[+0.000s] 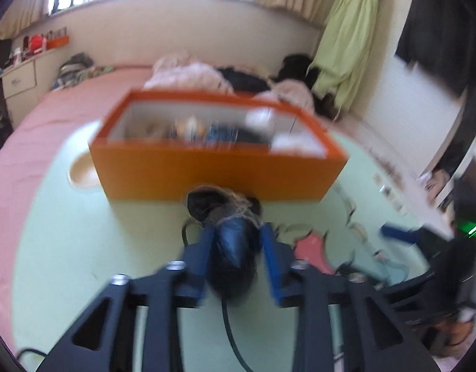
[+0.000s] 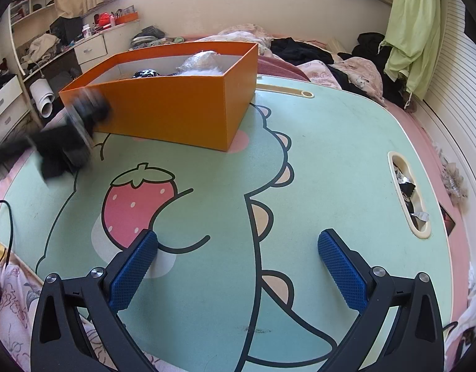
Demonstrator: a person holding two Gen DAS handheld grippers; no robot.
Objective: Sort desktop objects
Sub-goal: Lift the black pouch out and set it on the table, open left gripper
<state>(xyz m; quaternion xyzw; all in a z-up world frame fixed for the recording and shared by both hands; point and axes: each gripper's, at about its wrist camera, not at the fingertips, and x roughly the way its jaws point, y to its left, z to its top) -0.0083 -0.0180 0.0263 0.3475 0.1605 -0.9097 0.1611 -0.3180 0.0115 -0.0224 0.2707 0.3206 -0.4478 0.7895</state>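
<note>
My left gripper (image 1: 238,228) is shut on a black shiny object (image 1: 231,248) with a dark lace-edged front and a cord hanging under it. It hovers just in front of the long side of the open orange box (image 1: 219,170), which stands on the mint-green table (image 1: 67,232). The picture is blurred. In the right wrist view that same left gripper (image 2: 82,114) is a dark smear at the near left corner of the orange box (image 2: 175,108). My right gripper (image 2: 238,235) stands open over the printed table (image 2: 331,155), nothing between its blue pads (image 2: 135,272).
The box holds several small items and a crumpled plastic bag (image 2: 203,60). A slot (image 2: 408,192) in the table's right side holds scraps. A round cup recess (image 1: 81,170) lies left of the box. Bedding and clothes lie behind; drawers and shelves stand at the left.
</note>
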